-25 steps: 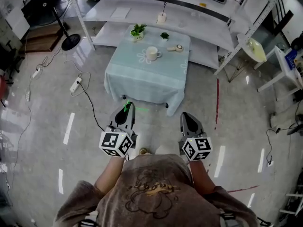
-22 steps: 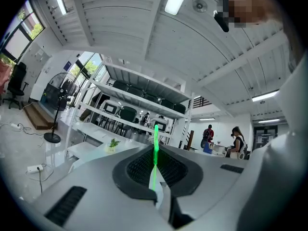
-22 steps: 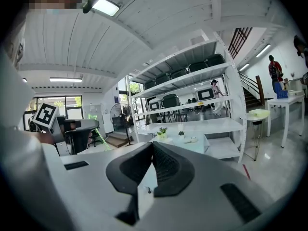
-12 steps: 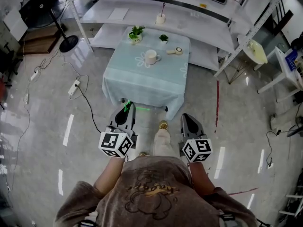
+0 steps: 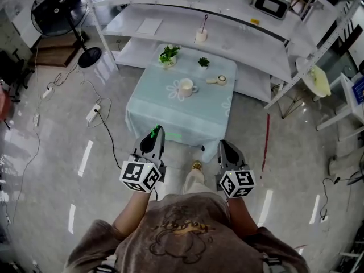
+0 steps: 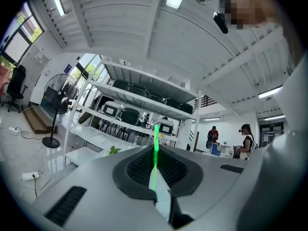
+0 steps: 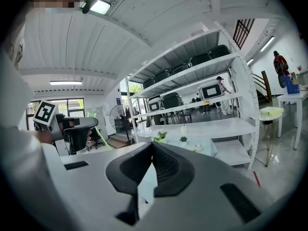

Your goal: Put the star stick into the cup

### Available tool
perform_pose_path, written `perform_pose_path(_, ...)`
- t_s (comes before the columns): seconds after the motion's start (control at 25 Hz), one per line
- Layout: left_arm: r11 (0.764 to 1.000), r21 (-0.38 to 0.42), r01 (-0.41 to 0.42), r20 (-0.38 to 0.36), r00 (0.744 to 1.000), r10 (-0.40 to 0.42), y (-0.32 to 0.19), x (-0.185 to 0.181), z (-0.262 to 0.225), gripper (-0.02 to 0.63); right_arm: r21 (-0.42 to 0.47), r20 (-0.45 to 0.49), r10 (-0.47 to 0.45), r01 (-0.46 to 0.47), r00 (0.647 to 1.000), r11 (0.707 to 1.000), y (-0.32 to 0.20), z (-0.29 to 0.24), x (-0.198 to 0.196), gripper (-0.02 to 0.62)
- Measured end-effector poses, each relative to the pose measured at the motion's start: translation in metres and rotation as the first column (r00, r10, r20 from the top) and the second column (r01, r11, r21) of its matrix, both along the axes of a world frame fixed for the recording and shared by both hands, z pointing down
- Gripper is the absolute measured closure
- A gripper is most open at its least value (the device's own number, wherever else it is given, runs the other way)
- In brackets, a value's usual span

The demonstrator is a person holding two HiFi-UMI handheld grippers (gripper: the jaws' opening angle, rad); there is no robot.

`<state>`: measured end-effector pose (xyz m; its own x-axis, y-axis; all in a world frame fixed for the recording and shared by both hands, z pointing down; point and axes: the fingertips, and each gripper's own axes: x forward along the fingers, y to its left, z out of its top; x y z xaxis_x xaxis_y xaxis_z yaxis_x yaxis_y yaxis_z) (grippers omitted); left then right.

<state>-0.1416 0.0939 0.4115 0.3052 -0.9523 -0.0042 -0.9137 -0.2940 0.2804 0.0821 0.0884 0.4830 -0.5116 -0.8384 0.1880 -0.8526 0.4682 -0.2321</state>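
Two grippers are held low in front of the person, near the near edge of a small table.

At the far left a standing fan (image 5: 57, 5) is on the floor, and nearer a white power strip (image 5: 92, 113) lies with its cables.

The left gripper (image 5: 155, 134) has its jaws clenched on the star stick (image 5: 153, 131), a thin bright green stick. In the left gripper view the stick (image 6: 155, 146) rises straight up from between the pressed pads of this gripper (image 6: 155, 161). Its star end I cannot make out clearly.

To the right and farther stands the table (image 5: 170, 115), covered with a pale blue-green cloth. The cup (image 5: 185, 86), white with a handle, stands upright about in the middle of the table, on a flower print. It is well apart from the stick. Behind it, at the far edge, are two small green plants (image 5: 169, 54), and to the right of the cup lies a small round object (image 5: 219, 79). On the white shelf (image 5: 250, 36) behind the table stands another small white holder (image 5: 201, 34) with a thin stick in it.

The right gripper (image 5: 223, 145) is beside the left one, on the same level. In the right gripper view its jaws (image 7: 153, 148) are pressed together, and nothing is between them.
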Motion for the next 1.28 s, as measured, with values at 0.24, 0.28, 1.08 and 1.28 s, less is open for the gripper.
perform_pose_path(0.24,0.999,0.006,0.044,0.001,0.999,-0.044,-0.063,-0.005,-0.007,0.575,0.007,0.005,-0.055,0.055,0.998,0.998,-0.074,-0.006,-0.010,0.591)
perform_pose_path(0.28,0.999,0.003,0.053,0.000,0.999,-0.053,-0.072,-0.006,-0.007,0.575,0.007,0.005,-0.064,0.064,0.998,0.998,-0.084,-0.008,-0.011,0.591)
perform_pose_path(1.08,0.985,-0.004,0.173,0.027,0.985,-0.173,-0.227,0.014,0.004,0.575,-0.014,0.023,-0.170,0.170,0.985,0.985,-0.234,0.004,0.013,0.592)
perform_pose_path(1.28,0.988,-0.014,0.154,0.038,0.987,-0.153,-0.254,0.013,0.008,0.575,-0.021,0.031,-0.134,0.135,0.990,0.991,-0.253,0.006,0.019,0.592)
